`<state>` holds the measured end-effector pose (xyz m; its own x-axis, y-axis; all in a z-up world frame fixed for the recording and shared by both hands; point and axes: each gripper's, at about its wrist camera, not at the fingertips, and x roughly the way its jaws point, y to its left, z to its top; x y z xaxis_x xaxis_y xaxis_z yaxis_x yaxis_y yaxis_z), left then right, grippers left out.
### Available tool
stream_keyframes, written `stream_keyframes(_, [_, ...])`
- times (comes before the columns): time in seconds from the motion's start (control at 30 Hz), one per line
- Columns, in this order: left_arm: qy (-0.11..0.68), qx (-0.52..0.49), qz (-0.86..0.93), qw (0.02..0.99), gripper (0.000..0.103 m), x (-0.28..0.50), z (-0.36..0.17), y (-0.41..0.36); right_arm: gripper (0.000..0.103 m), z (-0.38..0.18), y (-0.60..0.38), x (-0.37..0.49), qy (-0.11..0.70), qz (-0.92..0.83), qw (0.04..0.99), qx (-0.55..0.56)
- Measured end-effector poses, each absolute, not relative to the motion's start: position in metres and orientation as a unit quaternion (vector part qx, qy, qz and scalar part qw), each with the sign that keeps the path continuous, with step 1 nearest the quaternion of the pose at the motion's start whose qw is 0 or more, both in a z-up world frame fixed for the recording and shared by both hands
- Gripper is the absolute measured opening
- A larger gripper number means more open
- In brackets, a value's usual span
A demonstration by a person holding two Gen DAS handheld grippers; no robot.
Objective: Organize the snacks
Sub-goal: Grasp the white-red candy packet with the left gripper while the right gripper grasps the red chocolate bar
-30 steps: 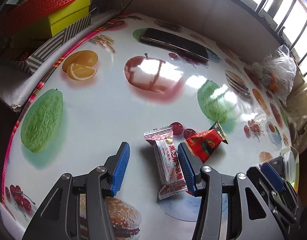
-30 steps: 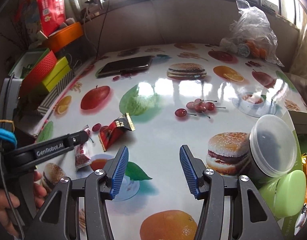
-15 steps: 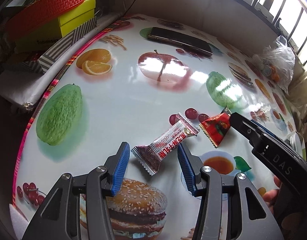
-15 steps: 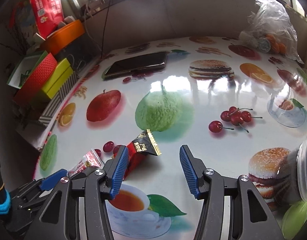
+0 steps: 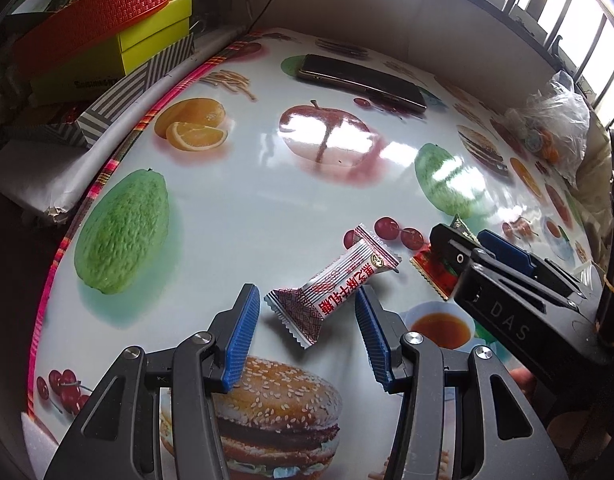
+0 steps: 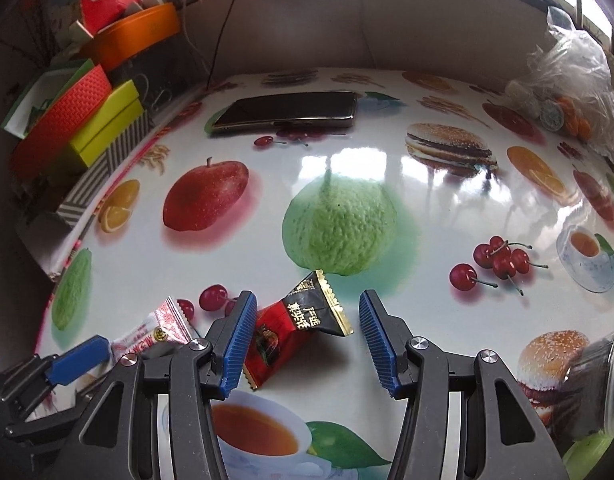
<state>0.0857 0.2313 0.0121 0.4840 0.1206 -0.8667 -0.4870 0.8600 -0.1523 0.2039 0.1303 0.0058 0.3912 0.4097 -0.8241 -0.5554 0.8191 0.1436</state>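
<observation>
A white-and-red candy wrapper (image 5: pixel 335 288) lies slantwise on the fruit-print table (image 5: pixel 235 216). My left gripper (image 5: pixel 307 320) stands open around its lower end, and neither pad presses on it. To its right lies a red-and-black snack packet (image 5: pixel 433 270), half hidden by my right gripper (image 5: pixel 487 248). In the right wrist view the same packet (image 6: pixel 299 328) lies flat between the jaws of the open right gripper (image 6: pixel 307 332), close against the left pad. The white candy (image 6: pixel 155 328) and one blue fingertip (image 6: pixel 79 358) of the left gripper show at the lower left.
A dark phone (image 6: pixel 285 110) lies near the far edge. Stacked red, yellow-green and striped boxes (image 5: pixel 107 40) stand beyond the table's left edge. A plastic bag of small items (image 6: pixel 563 92) sits at the far right, and a clear-lidded jar (image 6: pixel 603 384) at the near right.
The white candy has swung from upright to slanted and now lies between my left jaws. My right gripper has moved left and down until its jaws straddle the red packet.
</observation>
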Motion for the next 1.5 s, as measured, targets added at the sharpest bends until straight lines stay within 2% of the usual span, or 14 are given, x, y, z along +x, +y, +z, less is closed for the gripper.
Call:
stream_keyframes(0.87, [0.492,-0.128,0.125,0.852,0.051,0.111,0.011,0.208,0.056,0.004,0.103,0.194,0.45,0.274,0.846,-0.088])
stream_keyframes(0.97, [0.491,-0.121,0.115,0.855,0.051,0.113,0.01,0.202,0.048,0.004,0.098,0.194,0.447,0.265,0.85,-0.083])
stream_keyframes(1.03, [0.489,-0.124,0.108,0.857,0.051,0.115,0.01,0.2,0.039,0.004,0.095,0.195,0.446,0.26,0.852,-0.085])
stream_keyframes(1.2, [0.487,-0.132,0.104,0.857,0.051,0.119,0.011,0.199,0.034,0.005,0.091,0.194,0.447,0.263,0.851,-0.082])
stream_keyframes(1.37, [0.469,-0.097,0.089,0.873,0.051,0.122,0.021,0.192,0.034,0.005,0.088,0.193,0.448,0.269,0.849,-0.077])
stream_keyframes(1.5, [0.484,-0.086,0.09,0.866,0.051,0.13,0.015,0.195,0.034,0.005,0.087,0.193,0.447,0.27,0.85,-0.073])
